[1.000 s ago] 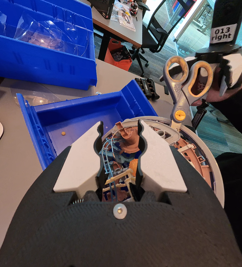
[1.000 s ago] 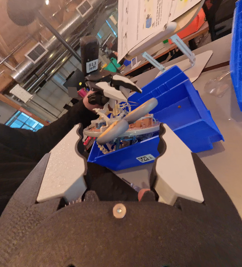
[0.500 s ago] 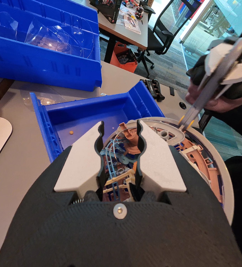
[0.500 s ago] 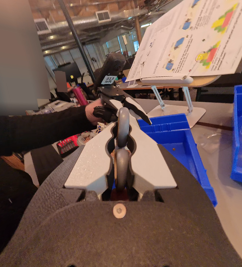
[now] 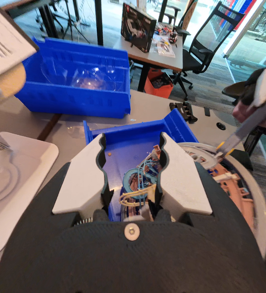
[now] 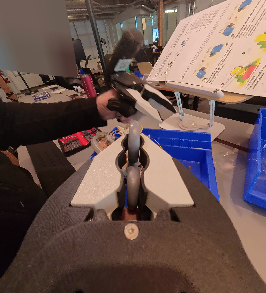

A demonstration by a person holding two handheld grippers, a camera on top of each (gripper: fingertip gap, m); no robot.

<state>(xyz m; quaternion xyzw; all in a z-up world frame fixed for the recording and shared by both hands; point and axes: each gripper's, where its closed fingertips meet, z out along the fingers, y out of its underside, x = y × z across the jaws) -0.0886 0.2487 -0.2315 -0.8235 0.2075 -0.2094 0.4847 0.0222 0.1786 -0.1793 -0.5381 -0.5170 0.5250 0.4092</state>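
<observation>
Left wrist view: the left gripper (image 5: 131, 160) hangs spread over the small blue plastic bin (image 5: 146, 134), beside the round grey-rimmed brick model (image 5: 233, 182) at 3 o'clock.

Right wrist view: the right gripper (image 6: 133, 158), level, clamps the grey-handled scissors (image 6: 134, 158); the model (image 6: 102, 141) lies at 11 o'clock.

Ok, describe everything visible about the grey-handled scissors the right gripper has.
The grey-handled scissors with yellow-lined loops are clamped edge-on between the white fingers of the right gripper, one handle loop poking past the fingertips, the other sitting deeper between the fingers. The handles look like smooth plastic. In the left wrist view their grey shank slants down to a yellow pivot, and the tips meet the grey curved piece on the round, grey-rimmed toy assembly. The blades themselves are mostly hidden and blurred.
</observation>
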